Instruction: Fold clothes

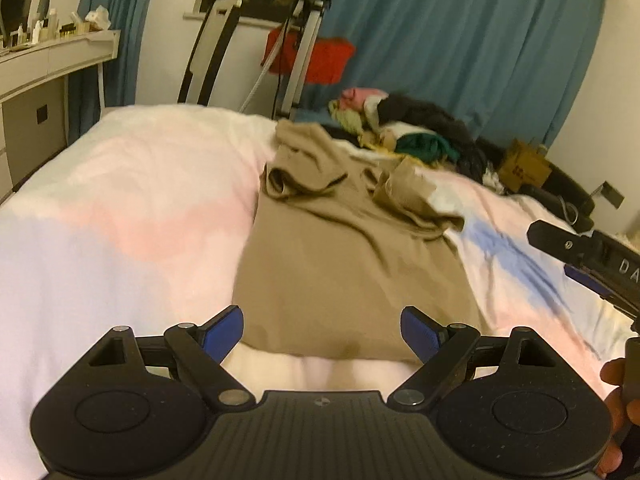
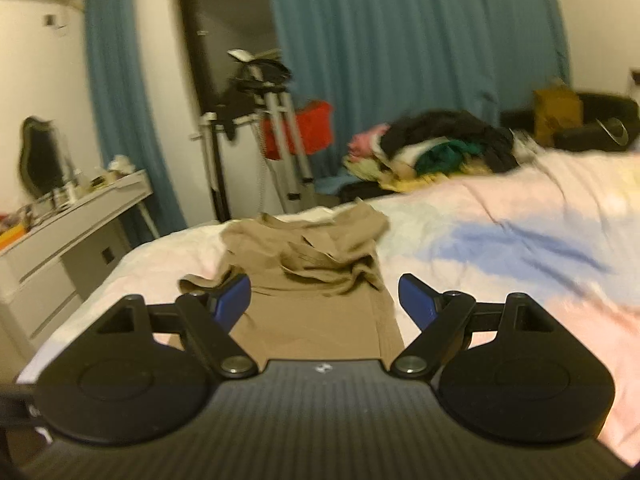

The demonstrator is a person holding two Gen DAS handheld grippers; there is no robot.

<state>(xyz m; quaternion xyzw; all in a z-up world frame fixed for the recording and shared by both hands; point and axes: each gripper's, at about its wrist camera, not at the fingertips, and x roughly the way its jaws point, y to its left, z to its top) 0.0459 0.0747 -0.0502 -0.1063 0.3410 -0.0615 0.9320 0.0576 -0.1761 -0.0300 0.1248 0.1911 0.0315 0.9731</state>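
Garment: tan, and we log it lying on the bed, its near part flat, its far part bunched into folds and a collar-like opening.

Left tool: we record its blue pads spread wide, holding nothing, hovering over the garment's near hem, which shows between the two fingers. We cannot tell whether it touches the cloth.

Right tool: we note its blue pads likewise spread wide and empty, poised above the near end of the garment, with the cloth running away between the fingers. The left-wrist view shows part of this tool at the right edge, above the bedding and apart from the garment, with the person's fingers on its handle.

Bed: we list a pale cover with pink, white and blue patches, wrinkled to the right of the garment.

Pile: we count mixed clothes in black, green, pink and yellow heaped at the far side of the bed, just beyond the garment's bunched end.

Box: brown cardboard, right of the pile.

Stand: metal legs beyond the bed, a red item behind them.

Curtain: blue, along the far wall.

Surface: white, at left, carrying small bottles and clutter.
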